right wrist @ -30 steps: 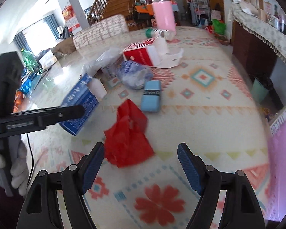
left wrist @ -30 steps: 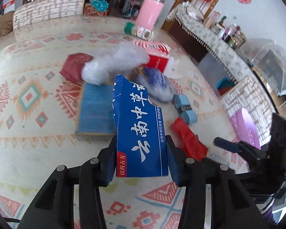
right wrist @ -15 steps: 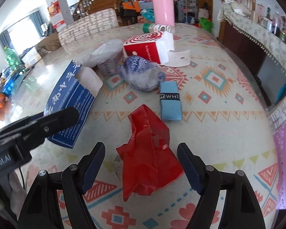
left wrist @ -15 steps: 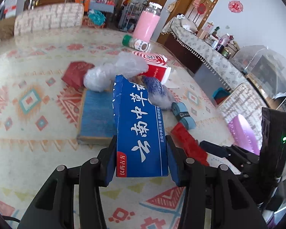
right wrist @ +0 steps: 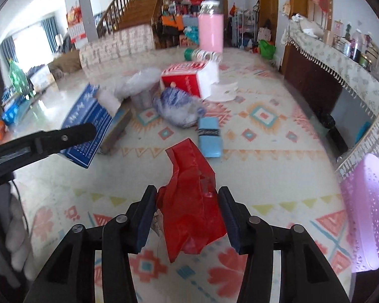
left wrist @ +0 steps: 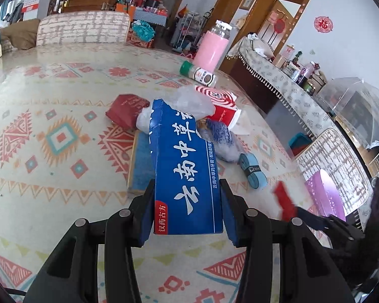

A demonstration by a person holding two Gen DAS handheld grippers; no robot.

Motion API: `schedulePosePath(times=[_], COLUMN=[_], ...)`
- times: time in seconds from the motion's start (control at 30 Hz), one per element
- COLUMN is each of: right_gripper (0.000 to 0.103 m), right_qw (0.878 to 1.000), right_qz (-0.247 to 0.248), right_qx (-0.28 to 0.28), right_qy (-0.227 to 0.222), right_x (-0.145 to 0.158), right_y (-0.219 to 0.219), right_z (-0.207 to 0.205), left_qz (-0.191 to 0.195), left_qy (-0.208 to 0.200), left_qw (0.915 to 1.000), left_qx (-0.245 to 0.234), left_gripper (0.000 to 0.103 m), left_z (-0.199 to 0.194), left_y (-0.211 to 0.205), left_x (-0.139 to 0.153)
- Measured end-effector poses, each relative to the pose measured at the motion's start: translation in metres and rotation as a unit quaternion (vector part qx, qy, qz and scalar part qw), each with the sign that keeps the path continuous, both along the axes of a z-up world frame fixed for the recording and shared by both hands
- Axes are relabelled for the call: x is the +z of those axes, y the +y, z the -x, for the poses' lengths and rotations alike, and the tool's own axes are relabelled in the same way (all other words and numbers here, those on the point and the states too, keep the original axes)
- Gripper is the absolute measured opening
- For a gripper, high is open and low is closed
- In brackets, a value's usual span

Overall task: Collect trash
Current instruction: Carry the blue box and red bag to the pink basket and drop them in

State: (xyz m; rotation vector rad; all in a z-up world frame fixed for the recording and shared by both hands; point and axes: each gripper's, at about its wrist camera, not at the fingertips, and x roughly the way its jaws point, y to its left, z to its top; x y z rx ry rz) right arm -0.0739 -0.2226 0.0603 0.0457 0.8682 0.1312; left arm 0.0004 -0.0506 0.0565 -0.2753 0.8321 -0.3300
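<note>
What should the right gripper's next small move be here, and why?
Probably carry the red plastic bag right toward the purple basket. The right gripper appears shut on the bag, which looks lifted off the table. The left gripper already grips the blue box, so both hold trash ready to drop.

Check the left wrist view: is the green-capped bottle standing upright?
No, the bottle lies on its side on the table, beside the upright pink jar.
</note>
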Motion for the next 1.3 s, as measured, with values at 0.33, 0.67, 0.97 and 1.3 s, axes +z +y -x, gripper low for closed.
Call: schedulePosePath(times=[0.33, 0.67, 0.97, 1.3], right_gripper=[0.054, 0.054, 0.054, 0.064], right_qw=[0.995, 0.978, 0.964, 0.954], right_qz=[-0.057, -0.08, -0.082, -0.096], right_qx=[-0.068, -0.177, -0.243, -0.275], right_qy=[-0.054, -0.078, -0.071, -0.067], right_x=[0.034, 0.043, 0.035, 0.019], right_y=[-0.108, -0.229, -0.301, -0.325], right_z=[0.058, 0.094, 0.105, 0.095], left_qz=[-0.064, -0.031, -0.019, -0.028], left_qy=[-0.04, -0.03, -0.023, -0.02], left_qw=[0.9948, 0.9751, 0.9523, 0.9486], left_qx=[-0.069, -0.217, -0.304, -0.315], left_gripper=[0.045, 0.045, 0.045, 0.07], left_z=[0.033, 0.026, 0.016, 0.005], left_y=[-0.064, -0.202, -0.323, -0.361], left_x=[0.033, 0.066, 0.069, 0.064])
